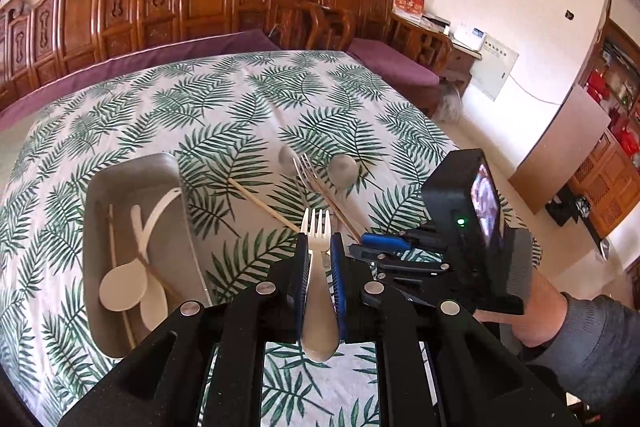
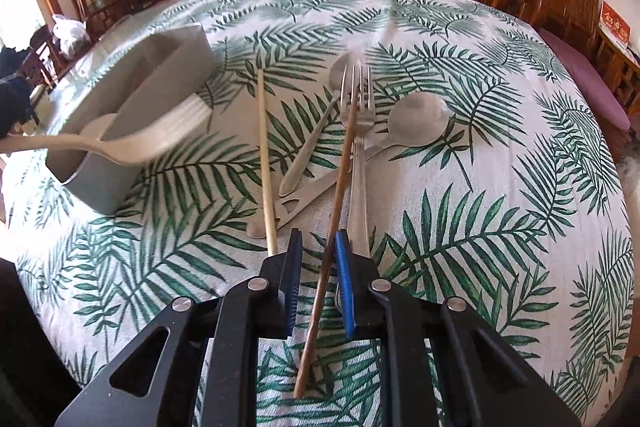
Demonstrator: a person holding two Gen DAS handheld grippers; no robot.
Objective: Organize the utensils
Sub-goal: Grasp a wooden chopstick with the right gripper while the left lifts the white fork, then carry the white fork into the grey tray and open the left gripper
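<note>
Left gripper (image 1: 320, 247): fingers clamped on a cream plastic fork (image 1: 316, 267), held above the counter (image 1: 248, 95), right of the grey tray (image 1: 168, 171). Right gripper (image 2: 319, 247): fingers apart, straddling a brown chopstick (image 2: 340, 179) lying across the metal fork (image 2: 358, 131), right of the tray.

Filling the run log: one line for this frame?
left gripper: shut on fork | right gripper: open around chopstick | tray: spoons in | table: metal cutlery left
</note>
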